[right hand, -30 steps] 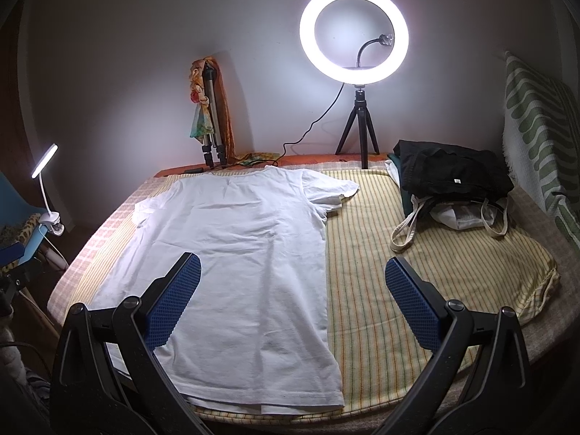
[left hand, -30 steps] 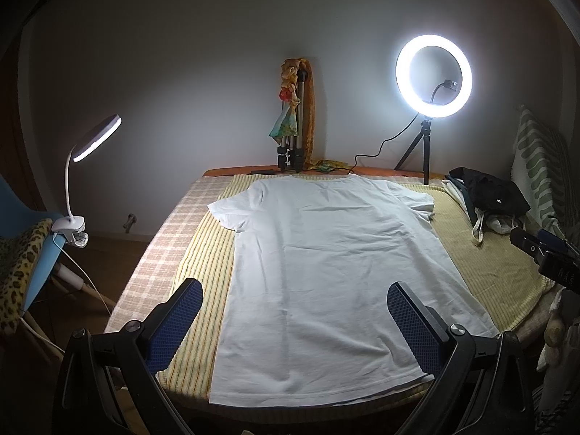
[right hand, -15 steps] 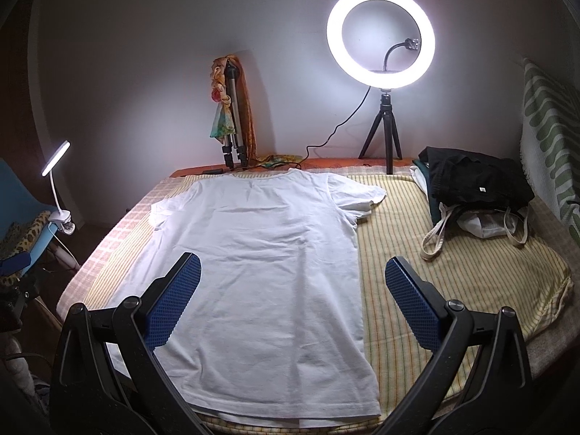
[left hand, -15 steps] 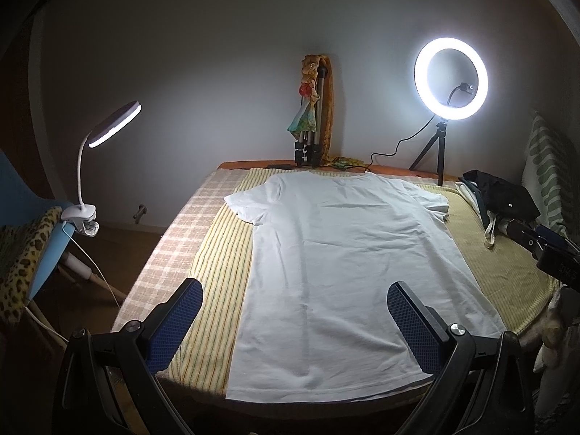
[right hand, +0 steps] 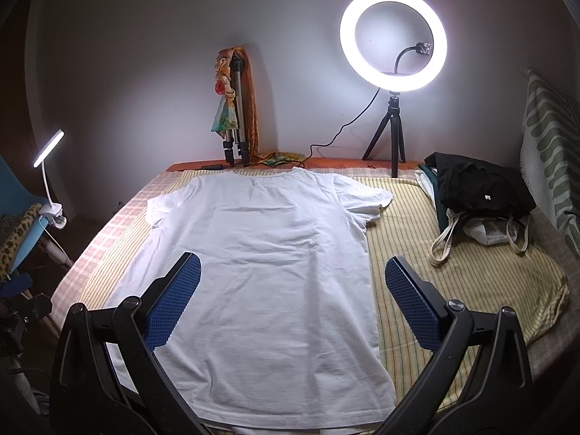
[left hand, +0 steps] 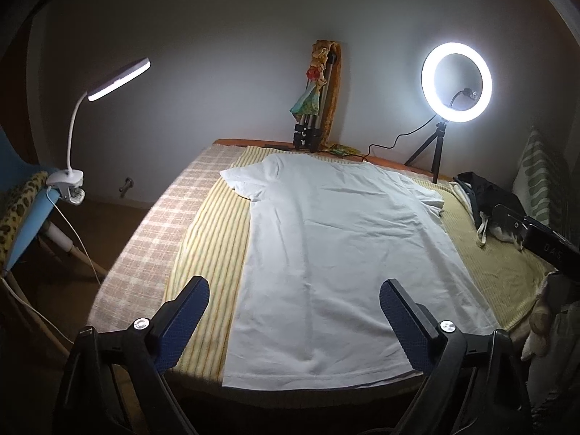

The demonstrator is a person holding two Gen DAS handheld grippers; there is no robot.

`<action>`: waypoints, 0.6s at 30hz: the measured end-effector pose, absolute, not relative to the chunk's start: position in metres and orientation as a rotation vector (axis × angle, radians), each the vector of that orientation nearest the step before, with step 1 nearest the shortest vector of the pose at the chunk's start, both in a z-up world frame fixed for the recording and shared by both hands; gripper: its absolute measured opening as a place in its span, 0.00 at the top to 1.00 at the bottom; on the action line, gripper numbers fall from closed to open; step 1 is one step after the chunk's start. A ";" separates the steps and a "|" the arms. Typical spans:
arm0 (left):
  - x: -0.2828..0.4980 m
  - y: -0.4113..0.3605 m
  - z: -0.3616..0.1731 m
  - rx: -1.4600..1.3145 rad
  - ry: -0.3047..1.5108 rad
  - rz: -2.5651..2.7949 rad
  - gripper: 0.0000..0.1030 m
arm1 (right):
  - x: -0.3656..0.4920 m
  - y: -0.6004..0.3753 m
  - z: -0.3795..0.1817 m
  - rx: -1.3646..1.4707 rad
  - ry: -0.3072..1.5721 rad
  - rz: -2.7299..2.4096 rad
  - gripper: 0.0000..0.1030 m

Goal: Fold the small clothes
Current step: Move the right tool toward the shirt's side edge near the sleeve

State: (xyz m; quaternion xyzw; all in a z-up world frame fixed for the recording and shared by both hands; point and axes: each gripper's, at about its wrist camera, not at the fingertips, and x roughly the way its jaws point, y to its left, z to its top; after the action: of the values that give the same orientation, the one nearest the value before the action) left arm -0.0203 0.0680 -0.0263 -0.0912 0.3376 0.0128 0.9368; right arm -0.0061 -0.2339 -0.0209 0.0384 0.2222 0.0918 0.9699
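While white cotton T-shirt (left hand: pixel 337 250) lay flat, unfolded on striped yellow bedcover (left hand: pixel 214 239), I brought both tools nearer hem. My left gripper (left hand: pixel 294 308) narrowed slightly, nothing between pads; right gripper (right hand: pixel 293 290) gaped empty. First fold judged not begun.

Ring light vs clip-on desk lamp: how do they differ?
Shape: the ring light is a glowing circle; the desk lamp has a flat bar head on a curved white neck.
Mount: the ring light stands on a small black tripod at the bed's far edge; the desk lamp is clipped to a blue chair beside the bed.
Both are switched on.
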 end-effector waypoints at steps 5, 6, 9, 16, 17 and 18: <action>-0.021 0.071 -0.034 -0.201 0.714 0.030 0.11 | -0.008 -0.227 -0.014 0.072 0.447 0.193 0.00; -0.020 0.071 -0.036 -0.206 0.719 0.028 0.11 | -0.007 -0.225 -0.013 0.072 0.446 0.196 0.00; -0.019 0.072 -0.042 -0.217 0.741 0.020 0.17 | -0.006 -0.219 -0.012 0.061 0.444 0.205 0.00; -0.021 0.076 -0.062 -0.276 0.790 0.017 0.29 | 0.005 -0.206 -0.011 0.013 0.446 0.210 0.00; -0.021 0.076 -0.065 -0.287 0.796 0.016 0.32 | 0.006 -0.204 -0.011 0.006 0.445 0.209 0.00; -0.021 0.077 -0.068 -0.295 0.802 0.016 0.32 | 0.008 -0.202 -0.010 0.000 0.444 0.208 0.00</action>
State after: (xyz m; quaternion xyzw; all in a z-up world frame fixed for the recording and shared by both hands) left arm -0.0209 0.0769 -0.0679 -0.1430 0.3891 0.0079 0.9100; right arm 0.0084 -0.2019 -0.0102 -0.0002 0.2199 0.1028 0.9701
